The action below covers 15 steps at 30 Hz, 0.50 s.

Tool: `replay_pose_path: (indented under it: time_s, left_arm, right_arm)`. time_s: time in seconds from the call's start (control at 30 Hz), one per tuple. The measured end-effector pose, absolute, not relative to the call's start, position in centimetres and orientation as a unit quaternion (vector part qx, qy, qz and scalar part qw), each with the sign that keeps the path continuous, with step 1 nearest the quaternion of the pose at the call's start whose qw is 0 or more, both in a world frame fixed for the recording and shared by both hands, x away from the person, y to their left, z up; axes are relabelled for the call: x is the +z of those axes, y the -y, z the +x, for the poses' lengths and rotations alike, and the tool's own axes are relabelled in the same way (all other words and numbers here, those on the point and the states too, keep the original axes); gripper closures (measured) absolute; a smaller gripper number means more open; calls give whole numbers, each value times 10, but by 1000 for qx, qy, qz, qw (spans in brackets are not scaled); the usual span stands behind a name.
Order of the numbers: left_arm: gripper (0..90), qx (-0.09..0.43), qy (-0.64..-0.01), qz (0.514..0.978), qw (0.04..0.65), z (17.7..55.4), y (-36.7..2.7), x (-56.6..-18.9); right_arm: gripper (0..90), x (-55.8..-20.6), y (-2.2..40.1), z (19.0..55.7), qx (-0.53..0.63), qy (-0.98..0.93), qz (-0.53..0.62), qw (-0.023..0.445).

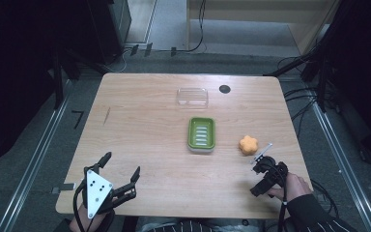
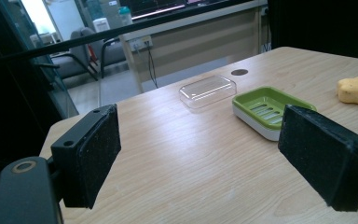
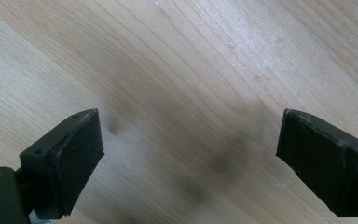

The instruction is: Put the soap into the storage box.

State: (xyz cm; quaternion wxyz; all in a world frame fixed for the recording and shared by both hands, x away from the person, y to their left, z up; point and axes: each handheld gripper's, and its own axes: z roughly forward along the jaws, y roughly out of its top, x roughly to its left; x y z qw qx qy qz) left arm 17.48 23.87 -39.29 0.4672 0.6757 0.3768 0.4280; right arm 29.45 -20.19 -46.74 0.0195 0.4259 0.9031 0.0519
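A person's right gripper (image 1: 263, 164) hangs low over the near right part of a wooden bench (image 1: 140, 111), its jaws spread wide and holding nothing; in the right gripper view they frame bare wood grain. Just beyond it lies the nearest object, an orange flower-shaped sponge (image 1: 248, 144), apart from the jaws and untouched. To the sponge's left, near the middle of the bench, sits a green soap dish (image 1: 201, 134) with a slotted floor, and farther back a clear plastic lid (image 1: 192, 96) lies on its own, well apart from the dish.

The left gripper (image 1: 120, 176) waits at the near left corner, its jaws likewise released and empty; its own camera looks across the bench at the lid (image 2: 208, 90), the dish (image 2: 265, 111) and the sponge (image 2: 357, 90).

The work appears to stand at its opening step, the approach to the sponge, with nothing yet grasped. The next move would seem to call for the right gripper to travel a short way forward until the open jaws straddle the sponge, then sink and close gently, since the soft body will likely squash under a hard squeeze. The dish looks the probable destination, though the frames do not settle that.
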Motion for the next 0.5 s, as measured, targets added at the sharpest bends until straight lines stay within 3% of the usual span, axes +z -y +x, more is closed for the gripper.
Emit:
replay_pose_path:
  time_s: [0.5]
  left_arm:
    - [130,429,-375,679,463,175,-238,-393]
  right_arm:
    - [76,-463,205,297,71,-897,434,35]
